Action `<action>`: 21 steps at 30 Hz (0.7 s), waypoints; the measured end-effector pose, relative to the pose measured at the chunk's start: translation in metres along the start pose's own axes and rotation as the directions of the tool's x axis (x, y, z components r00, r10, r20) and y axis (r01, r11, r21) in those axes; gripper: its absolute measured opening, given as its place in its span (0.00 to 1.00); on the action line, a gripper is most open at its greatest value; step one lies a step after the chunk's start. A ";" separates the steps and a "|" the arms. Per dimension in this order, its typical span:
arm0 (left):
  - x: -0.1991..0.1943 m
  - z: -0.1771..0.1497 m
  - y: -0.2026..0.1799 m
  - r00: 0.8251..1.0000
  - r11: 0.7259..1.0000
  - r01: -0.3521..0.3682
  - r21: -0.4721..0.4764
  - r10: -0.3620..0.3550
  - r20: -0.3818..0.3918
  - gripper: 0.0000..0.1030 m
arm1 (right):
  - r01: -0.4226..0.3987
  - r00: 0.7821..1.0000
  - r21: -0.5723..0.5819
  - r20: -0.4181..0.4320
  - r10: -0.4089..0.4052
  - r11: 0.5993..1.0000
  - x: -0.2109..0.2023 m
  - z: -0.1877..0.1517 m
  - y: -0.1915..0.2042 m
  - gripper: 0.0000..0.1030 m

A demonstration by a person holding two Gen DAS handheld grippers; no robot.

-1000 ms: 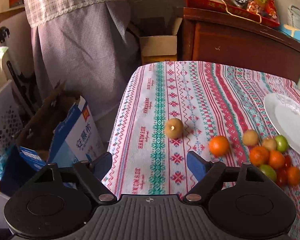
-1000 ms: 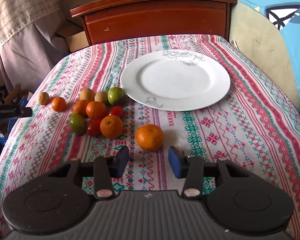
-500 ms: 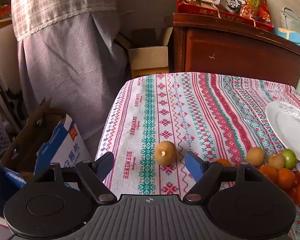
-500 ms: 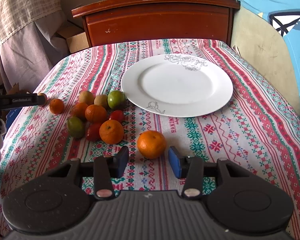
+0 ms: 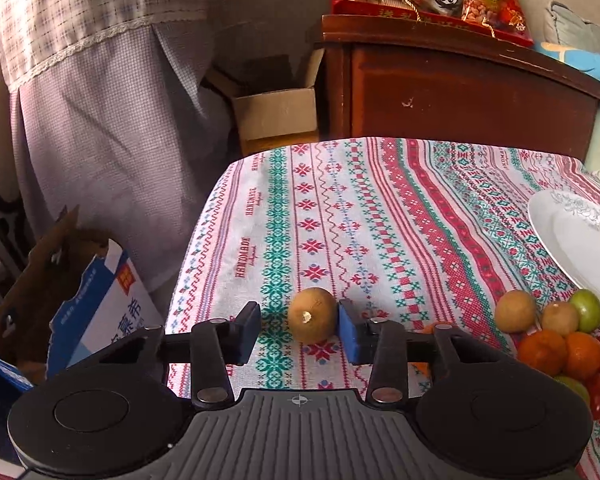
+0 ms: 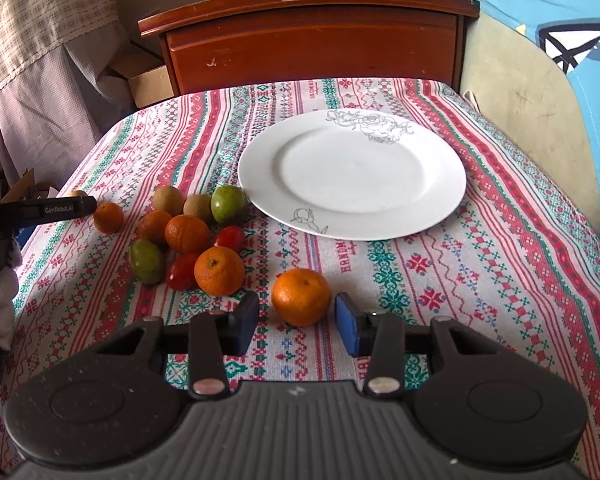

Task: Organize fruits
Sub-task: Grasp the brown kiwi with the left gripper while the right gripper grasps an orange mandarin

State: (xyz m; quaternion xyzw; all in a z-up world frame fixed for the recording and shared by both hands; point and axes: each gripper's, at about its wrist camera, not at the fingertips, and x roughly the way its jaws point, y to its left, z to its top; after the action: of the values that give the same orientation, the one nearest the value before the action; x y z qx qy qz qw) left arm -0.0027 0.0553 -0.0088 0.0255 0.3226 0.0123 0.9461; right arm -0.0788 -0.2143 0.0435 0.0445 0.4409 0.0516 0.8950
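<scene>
The left gripper [image 5: 298,330] has just been closing its jaws around a small brown fruit [image 5: 313,315] that sits on the patterned tablecloth [image 5: 380,220] near the table's left edge; the right pad appears to touch the fruit, the left pad stands clear, so the grasp is not yet made. The right gripper [image 6: 296,322] brackets an orange [image 6: 301,297] with jaws parted, a gap showing on each side, nothing held. The white plate [image 6: 352,176] lies empty behind, the fruit pile [image 6: 188,236] beside its left rim. Judgement: the step in hand is the pick-up of the brown fruit; the jaws should centre on its widest part and close gently, since a round fruit pushed from one side may roll toward the table edge. Limitations: whether the right pad truly presses the fruit cannot be confirmed. The plate is cut off in the left view, and the lower fruits of the pile are partly hidden there.
</scene>
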 end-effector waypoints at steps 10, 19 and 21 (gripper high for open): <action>-0.002 -0.001 -0.009 1.000 0.999 0.030 0.039 -0.030 0.006 0.22 | 0.000 1.000 0.010 0.003 0.000 1.000 0.000 0.000 -0.002 0.31; -0.018 0.003 -0.014 0.998 0.998 0.054 0.028 -0.055 0.014 0.22 | -0.024 1.000 0.018 0.016 0.024 1.000 -0.003 0.003 -0.001 0.31; -0.024 0.005 -0.017 0.997 0.997 0.071 0.029 -0.071 0.024 0.22 | -0.024 1.000 0.026 0.020 0.023 0.999 -0.003 0.005 -0.002 0.30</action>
State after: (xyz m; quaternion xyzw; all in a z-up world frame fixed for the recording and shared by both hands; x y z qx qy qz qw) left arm -0.0187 0.0369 0.0088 0.0276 0.3115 -0.0263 0.9495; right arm -0.0767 -0.2165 0.0488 0.0618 0.4320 0.0559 0.8980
